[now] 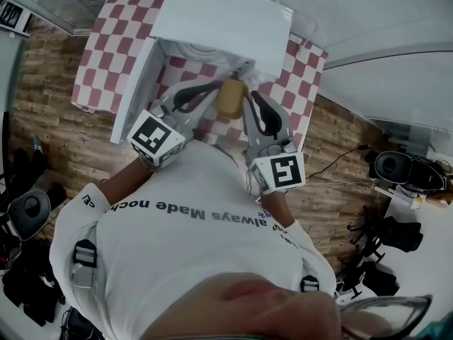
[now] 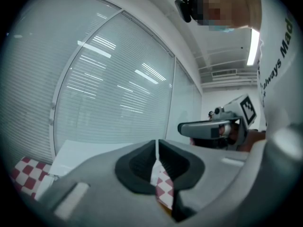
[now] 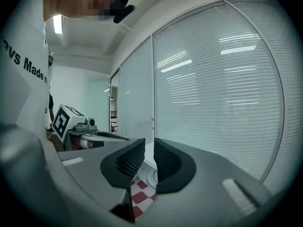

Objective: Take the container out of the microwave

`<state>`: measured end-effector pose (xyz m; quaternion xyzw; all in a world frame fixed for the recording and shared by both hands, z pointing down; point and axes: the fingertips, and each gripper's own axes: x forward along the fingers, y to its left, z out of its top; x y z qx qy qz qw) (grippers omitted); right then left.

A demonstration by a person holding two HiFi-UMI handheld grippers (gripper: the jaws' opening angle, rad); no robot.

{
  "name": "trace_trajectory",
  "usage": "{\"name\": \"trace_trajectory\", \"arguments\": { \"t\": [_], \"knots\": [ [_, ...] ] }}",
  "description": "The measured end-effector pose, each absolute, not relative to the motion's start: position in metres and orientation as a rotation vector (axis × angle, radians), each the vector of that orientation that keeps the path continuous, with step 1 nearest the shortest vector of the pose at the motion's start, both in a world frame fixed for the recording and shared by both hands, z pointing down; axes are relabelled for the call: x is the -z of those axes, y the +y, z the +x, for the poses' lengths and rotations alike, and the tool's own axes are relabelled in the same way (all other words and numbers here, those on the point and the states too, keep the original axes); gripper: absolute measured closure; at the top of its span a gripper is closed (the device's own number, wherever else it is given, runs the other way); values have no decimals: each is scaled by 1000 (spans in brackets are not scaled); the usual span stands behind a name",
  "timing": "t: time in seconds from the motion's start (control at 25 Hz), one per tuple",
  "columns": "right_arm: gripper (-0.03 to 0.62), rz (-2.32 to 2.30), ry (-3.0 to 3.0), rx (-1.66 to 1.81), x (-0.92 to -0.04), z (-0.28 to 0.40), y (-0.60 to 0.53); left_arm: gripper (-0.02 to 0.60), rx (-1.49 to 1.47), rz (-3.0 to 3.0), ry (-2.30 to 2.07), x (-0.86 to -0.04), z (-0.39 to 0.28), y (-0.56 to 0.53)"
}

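A tan container [image 1: 231, 99] hangs in front of the open white microwave [image 1: 219, 20], squeezed between my two grippers rather than inside either one's jaws. My left gripper [image 1: 211, 88] lies against its left side and my right gripper [image 1: 249, 99] against its right side. In the left gripper view the left gripper [image 2: 156, 148] has its pads together, with only a hairline slit and nothing in it. In the right gripper view the right gripper [image 3: 149, 150] keeps a narrow gap between its pads, with nothing in it. The container does not show clearly in either gripper view.
The microwave door [image 1: 134, 91] is swung open to the left. The microwave stands on a table with a red-and-white checked cloth [image 1: 106, 48]. Window blinds [image 2: 104, 89] fill the background of both gripper views. Dark gear and cables [image 1: 396, 168] lie on the wooden floor.
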<state>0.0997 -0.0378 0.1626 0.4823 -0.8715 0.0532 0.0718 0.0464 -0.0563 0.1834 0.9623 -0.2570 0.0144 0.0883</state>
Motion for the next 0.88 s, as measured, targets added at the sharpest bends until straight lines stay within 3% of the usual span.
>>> {"name": "trace_trajectory", "arguments": {
  "t": [0.88],
  "knots": [
    [537,1440,-2605,-133,-155,103,-48,560,-29,2861,-759,-176,49,-64]
  ]
}}
